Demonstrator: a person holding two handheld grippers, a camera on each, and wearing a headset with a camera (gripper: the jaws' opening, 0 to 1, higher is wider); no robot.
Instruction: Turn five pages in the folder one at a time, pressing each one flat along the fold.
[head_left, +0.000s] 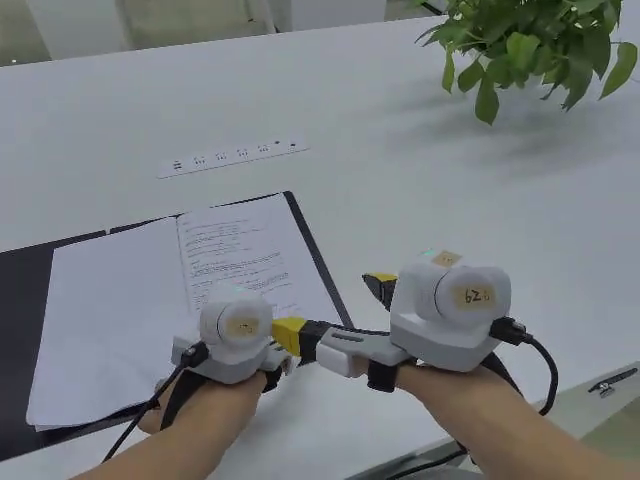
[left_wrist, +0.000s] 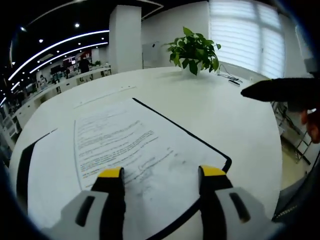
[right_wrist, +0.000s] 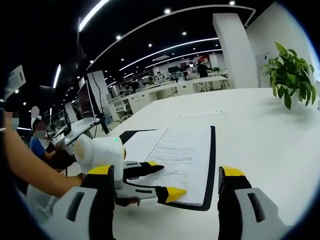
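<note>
You've got your left hand-held gripper (left_wrist: 162, 172) spread wide over the printed page (left_wrist: 125, 140) and your right hand-held gripper (right_wrist: 165, 172) wide at the folder's (right_wrist: 212, 165) corner, both empty, likely poised to turn it.

We're in an open-plan office: big white meeting table (head_left: 420, 190) with a built-in socket strip (head_left: 232, 156), potted plant (head_left: 530, 45), rows of desks (right_wrist: 172, 89) with monitors (right_wrist: 86, 104) behind, linear ceiling lights (right_wrist: 165, 50), window blinds (left_wrist: 240, 30).
</note>
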